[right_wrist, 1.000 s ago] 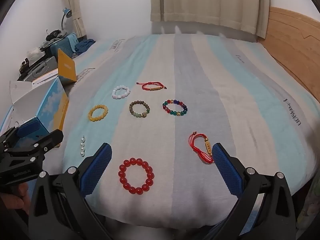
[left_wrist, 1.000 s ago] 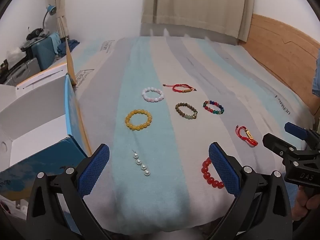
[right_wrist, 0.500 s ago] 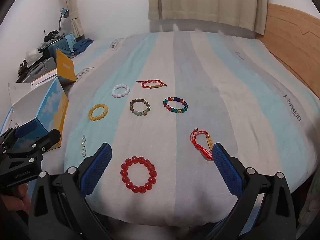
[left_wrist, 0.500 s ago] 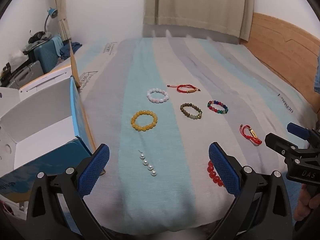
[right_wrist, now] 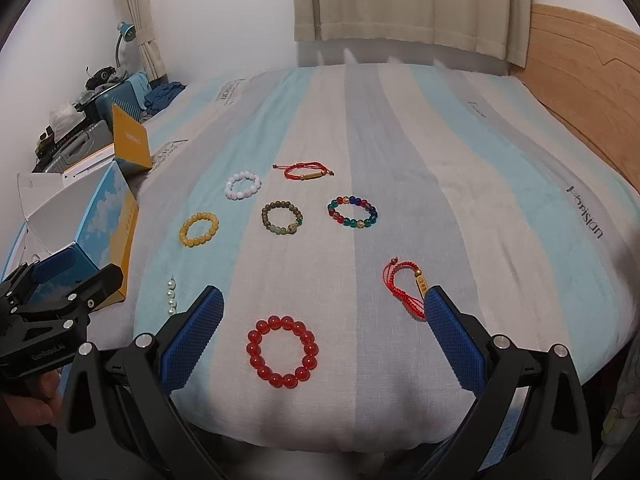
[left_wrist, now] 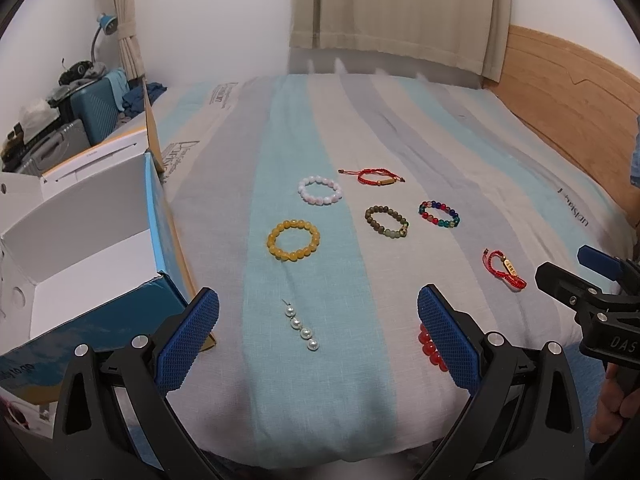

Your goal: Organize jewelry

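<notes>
Several bracelets lie on the striped bed: a red bead bracelet (right_wrist: pixel 282 352), a yellow one (left_wrist: pixel 293 240), a white one (left_wrist: pixel 319 191), a brown one (left_wrist: pixel 386 221), a multicoloured one (left_wrist: pixel 438 214), a red cord bracelet (left_wrist: pixel 376 176) at the back and another red cord bracelet (right_wrist: pixel 408 284) near the front right. A short pearl strand (left_wrist: pixel 301 328) lies front left. My left gripper (left_wrist: pixel 318 336) is open and empty above the pearl strand. My right gripper (right_wrist: pixel 322 336) is open and empty, with the red bead bracelet between its fingers in view.
An open blue and white cardboard box (left_wrist: pixel 80 240) stands at the bed's left edge. Suitcases and clutter (left_wrist: pixel 80 104) sit beyond it. A wooden headboard (left_wrist: pixel 568 92) runs along the right side. Curtains hang at the back wall.
Both grippers have pulled back and tilted slightly, so the bracelets sit a little farther up in both views. Nothing on the bed has moved.
</notes>
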A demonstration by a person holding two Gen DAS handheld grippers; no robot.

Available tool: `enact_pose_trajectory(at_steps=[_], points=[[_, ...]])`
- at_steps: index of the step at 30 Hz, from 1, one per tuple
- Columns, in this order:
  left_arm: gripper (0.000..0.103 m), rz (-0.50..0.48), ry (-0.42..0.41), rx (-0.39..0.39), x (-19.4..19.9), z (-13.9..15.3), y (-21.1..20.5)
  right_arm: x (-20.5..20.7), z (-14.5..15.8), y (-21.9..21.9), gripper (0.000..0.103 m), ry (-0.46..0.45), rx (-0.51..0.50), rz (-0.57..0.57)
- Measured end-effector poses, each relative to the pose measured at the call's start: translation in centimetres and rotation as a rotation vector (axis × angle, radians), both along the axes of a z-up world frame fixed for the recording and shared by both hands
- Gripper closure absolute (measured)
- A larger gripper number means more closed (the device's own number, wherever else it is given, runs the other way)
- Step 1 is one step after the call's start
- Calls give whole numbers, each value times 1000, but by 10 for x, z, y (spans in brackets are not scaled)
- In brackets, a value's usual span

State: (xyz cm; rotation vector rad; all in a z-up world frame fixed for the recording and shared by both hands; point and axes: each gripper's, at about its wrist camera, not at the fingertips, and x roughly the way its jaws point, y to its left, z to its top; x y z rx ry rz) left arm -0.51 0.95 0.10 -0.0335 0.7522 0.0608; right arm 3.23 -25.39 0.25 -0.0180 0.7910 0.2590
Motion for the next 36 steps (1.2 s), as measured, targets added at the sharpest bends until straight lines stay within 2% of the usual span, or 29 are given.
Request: enact_pose_trajectory(at_steps=[30,36], points=[[6,-17,9,-8,3,-6,-6,1,2,-3,7,-2,-22,-3],[6,-19,14,-19,4,-2,-10,0,9,-2,7,-11,-39,-3]])
